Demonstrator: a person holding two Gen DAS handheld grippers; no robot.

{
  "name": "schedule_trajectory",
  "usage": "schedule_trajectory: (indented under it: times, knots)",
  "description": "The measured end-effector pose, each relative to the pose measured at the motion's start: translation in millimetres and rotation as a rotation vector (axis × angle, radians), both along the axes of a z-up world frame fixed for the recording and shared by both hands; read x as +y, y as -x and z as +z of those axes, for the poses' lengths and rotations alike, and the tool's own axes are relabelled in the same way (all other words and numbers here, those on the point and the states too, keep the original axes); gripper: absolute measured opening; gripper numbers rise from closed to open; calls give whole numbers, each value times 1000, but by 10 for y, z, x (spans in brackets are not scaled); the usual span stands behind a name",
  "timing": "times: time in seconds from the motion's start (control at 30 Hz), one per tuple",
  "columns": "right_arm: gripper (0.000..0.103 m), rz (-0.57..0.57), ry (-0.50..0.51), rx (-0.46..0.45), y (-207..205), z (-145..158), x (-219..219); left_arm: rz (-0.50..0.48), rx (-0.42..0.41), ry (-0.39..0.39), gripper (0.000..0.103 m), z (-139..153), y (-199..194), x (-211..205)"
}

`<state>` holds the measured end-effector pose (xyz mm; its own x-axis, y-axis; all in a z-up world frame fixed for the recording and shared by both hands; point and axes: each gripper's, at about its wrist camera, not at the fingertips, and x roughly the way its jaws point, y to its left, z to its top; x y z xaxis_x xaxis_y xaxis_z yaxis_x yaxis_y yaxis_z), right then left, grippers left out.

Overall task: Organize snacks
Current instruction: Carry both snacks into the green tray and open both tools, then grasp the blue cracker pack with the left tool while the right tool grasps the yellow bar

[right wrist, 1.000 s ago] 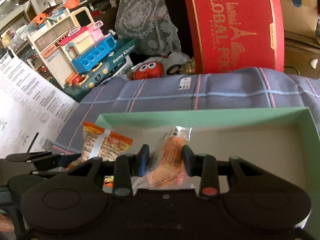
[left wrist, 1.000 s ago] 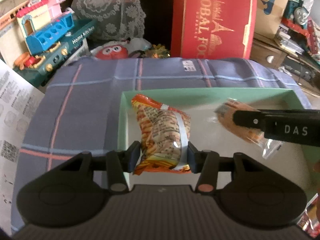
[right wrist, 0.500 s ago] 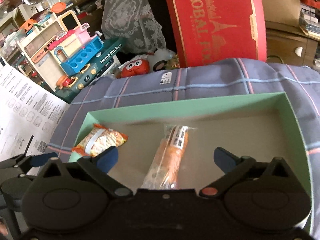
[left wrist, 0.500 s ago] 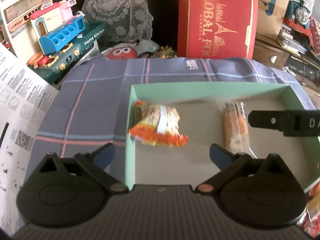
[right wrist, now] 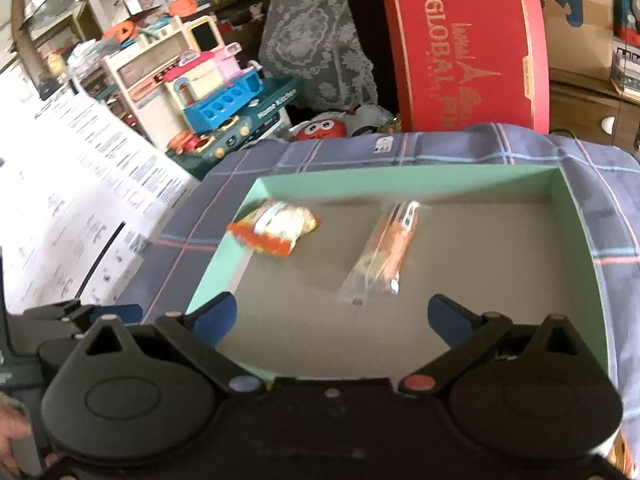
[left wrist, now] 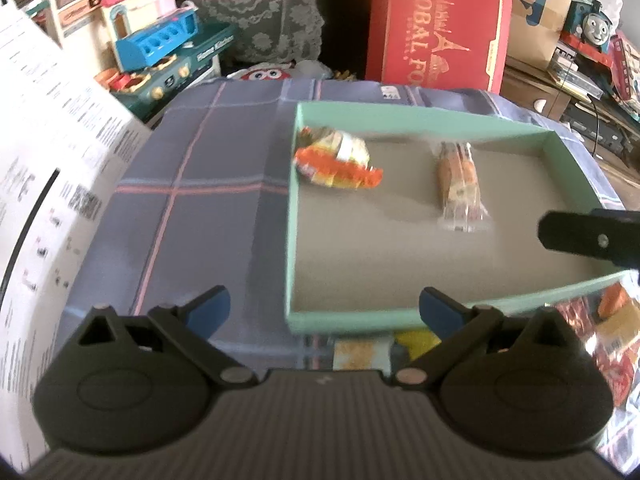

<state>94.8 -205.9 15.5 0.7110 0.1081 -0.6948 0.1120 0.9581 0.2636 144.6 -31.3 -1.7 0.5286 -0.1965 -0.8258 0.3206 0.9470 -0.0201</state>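
Note:
A shallow mint-green box [left wrist: 294, 216] [right wrist: 216, 264] lies on a blue plaid cloth [left wrist: 208, 168]. Inside it, at the far left, rests an orange and yellow snack bag [left wrist: 338, 162] [right wrist: 276, 228]. A clear packet with orange sticks [left wrist: 458, 184] [right wrist: 384, 256] lies near the middle. My left gripper [left wrist: 324, 312] is open and empty, pulled back over the box's near left corner. My right gripper [right wrist: 332, 314] is open and empty above the box's near side; one of its fingers [left wrist: 592, 236] shows at the right of the left wrist view.
More snack packs [left wrist: 600, 332] lie on the cloth in front of the box. A printed paper sheet [left wrist: 44, 184] stands at the left. Behind the table are a red box [left wrist: 440, 28], a toy kitchen [right wrist: 208, 80] and toy trains [left wrist: 596, 28].
Both grippers let go of their snacks, opened wide and drew back toward me. The orange bag and the clear packet now lie in the green box.

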Motion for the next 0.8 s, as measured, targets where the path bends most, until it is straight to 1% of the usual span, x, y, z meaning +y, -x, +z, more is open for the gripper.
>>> schedule_trajectory:
  times: [0.1,0.27,0.33,0.43,0.47,0.5,0.57,0.63,0.7,0.73,0.8]
  knots:
    - [103,9,25,38,134,-23,100,7,11,-4,103,-43,143,94]
    - [103,12,-23,103,324,-124,183,19,39,-11,103,-173,349,202]
    - [103,1,-25,121,387,-161,201,23,57,-2,103,-231,412,246]
    - [103,-16,-48,137,507,-236,206,24,63,-3,101,-293,471,273]
    - [101,-20,-57,140,533,-251,206,21,65,-6,99,-307,471,261]
    - [96,-23,-64,142,547,-257,191,16,67,-10,98,-326,479,248]
    - [91,-29,-74,146,537,-265,188,1,71,-18,93,-357,479,202]
    - [82,-26,-80,145,506,-262,193,-16,71,-22,89,-373,476,140]
    - [80,-17,-90,145,456,-258,223,-32,68,-22,85,-388,468,74]
    - [80,-12,-92,144,433,-255,240,-42,71,-22,82,-399,459,40]
    - [71,-1,-92,147,384,-263,285,-61,83,-14,73,-423,428,-11]
